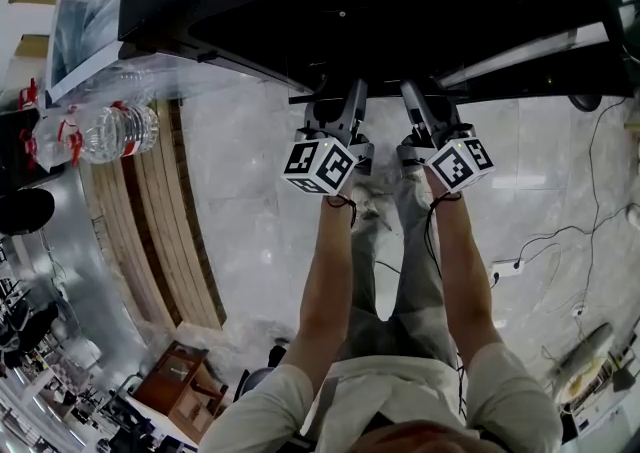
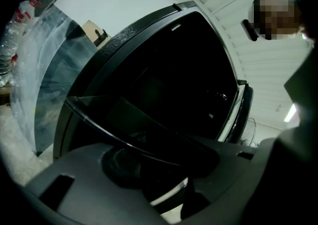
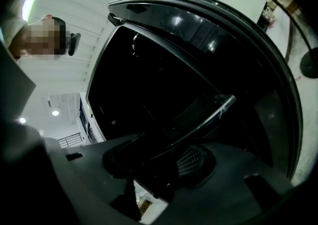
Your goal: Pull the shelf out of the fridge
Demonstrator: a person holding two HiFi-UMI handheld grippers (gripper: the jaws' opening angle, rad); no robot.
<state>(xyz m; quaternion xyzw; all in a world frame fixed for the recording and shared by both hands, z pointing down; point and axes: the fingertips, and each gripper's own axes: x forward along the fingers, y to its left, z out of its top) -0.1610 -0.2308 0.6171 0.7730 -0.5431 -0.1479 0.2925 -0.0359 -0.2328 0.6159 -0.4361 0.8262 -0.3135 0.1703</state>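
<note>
A black fridge (image 1: 300, 1) stands open in front of me, its inside dark. The glass shelf (image 2: 99, 119) juts out of it, and its front edge runs across both gripper views. My left gripper (image 2: 159, 159) is shut on that edge towards the shelf's left, the rim lying between its pads. My right gripper (image 3: 159, 162) is shut on the same shelf (image 3: 208, 112) further right. In the head view the left gripper (image 1: 332, 109) and right gripper (image 1: 425, 106) reach side by side, level, under the fridge's front, where the shelf is lost in shadow.
Plastic water bottles (image 1: 115, 131) lie at the left beside wooden slats (image 1: 170, 231). A wooden crate (image 1: 180, 386) sits lower left. Cables (image 1: 560, 241) and a power strip (image 1: 505, 266) trail over the marble floor at the right. A person (image 2: 276, 13) stands behind.
</note>
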